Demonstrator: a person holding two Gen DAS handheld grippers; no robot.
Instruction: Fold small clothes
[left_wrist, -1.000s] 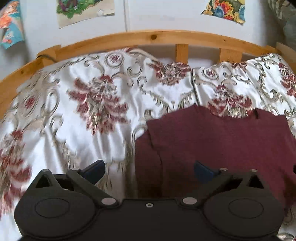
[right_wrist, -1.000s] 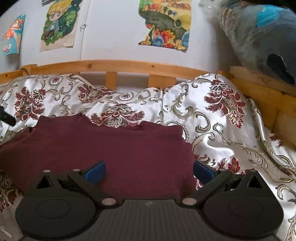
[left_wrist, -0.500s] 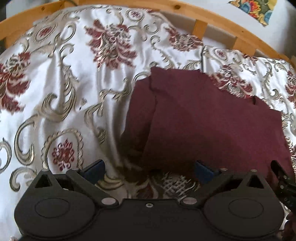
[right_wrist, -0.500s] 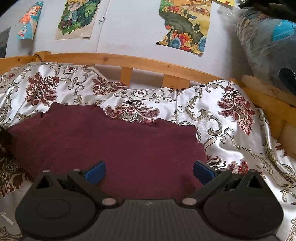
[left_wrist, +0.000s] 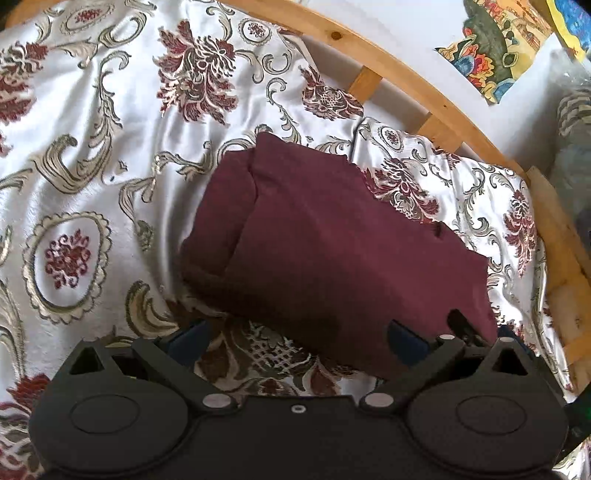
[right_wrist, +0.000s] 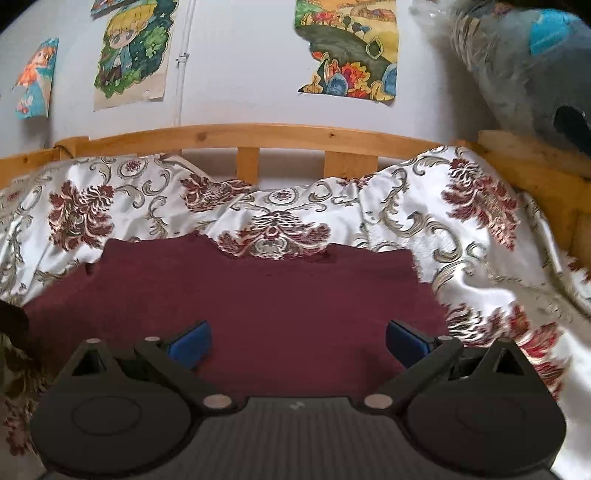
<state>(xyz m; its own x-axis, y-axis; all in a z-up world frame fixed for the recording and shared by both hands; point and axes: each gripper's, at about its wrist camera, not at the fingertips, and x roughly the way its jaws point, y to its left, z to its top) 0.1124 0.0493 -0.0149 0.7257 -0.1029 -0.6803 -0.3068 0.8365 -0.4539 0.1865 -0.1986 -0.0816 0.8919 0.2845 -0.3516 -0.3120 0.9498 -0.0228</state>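
A dark maroon garment (left_wrist: 332, 243) lies flat on the flowered white bedspread (left_wrist: 92, 147), with one side folded in along its left edge. My left gripper (left_wrist: 295, 338) stands open just in front of the garment's near edge, nothing between its blue pads. In the right wrist view the same garment (right_wrist: 258, 291) spreads wide under my right gripper (right_wrist: 295, 341), which is open and hovers over the cloth's near part. A dark tip of the other gripper (left_wrist: 461, 325) shows at the garment's right corner in the left wrist view.
A wooden bed rail (right_wrist: 258, 136) runs along the far side, with a wooden side board (right_wrist: 535, 173) at the right. Drawings (right_wrist: 347, 48) hang on the white wall behind. A bagged grey soft toy (right_wrist: 528, 62) sits at the upper right.
The left gripper has swung left and tipped downward, so the garment now sits at the middle right of its view. The right gripper has shifted slightly. Both stayed open.
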